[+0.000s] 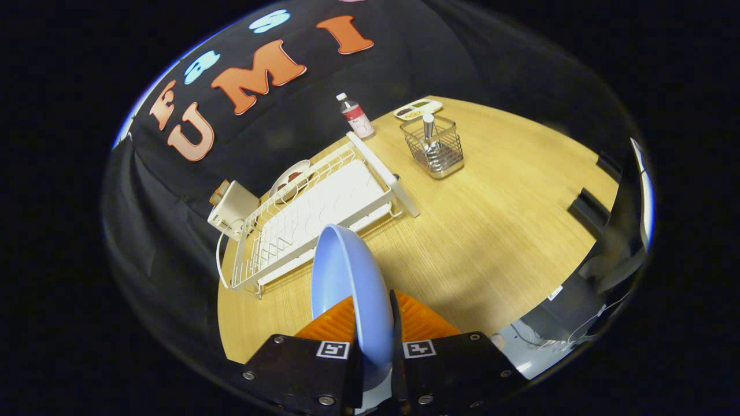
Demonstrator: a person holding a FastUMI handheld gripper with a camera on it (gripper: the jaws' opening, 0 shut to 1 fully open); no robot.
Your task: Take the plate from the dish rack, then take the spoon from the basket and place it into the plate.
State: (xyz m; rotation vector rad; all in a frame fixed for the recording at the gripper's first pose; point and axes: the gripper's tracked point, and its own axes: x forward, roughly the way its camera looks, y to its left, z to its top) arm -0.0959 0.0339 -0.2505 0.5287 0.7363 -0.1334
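A light blue plate [347, 277] stands on edge between my fingers, its rim pinched by the gripper [374, 323], which is shut on it. The plate hangs in the air above the wooden table [497, 231], just in front of the white wire dish rack [312, 219]. Beyond the rack's right end stands a wire basket [433, 147] with a spoon's metal handle [428, 128] sticking up out of it. The spoon's bowl is hidden inside the basket.
A small bottle with a red label [355, 115] stands by the rack's far corner. A flat tray with coloured contents [417, 108] lies behind the basket. A white box [232, 209] and a white dish [288, 176] sit behind the rack.
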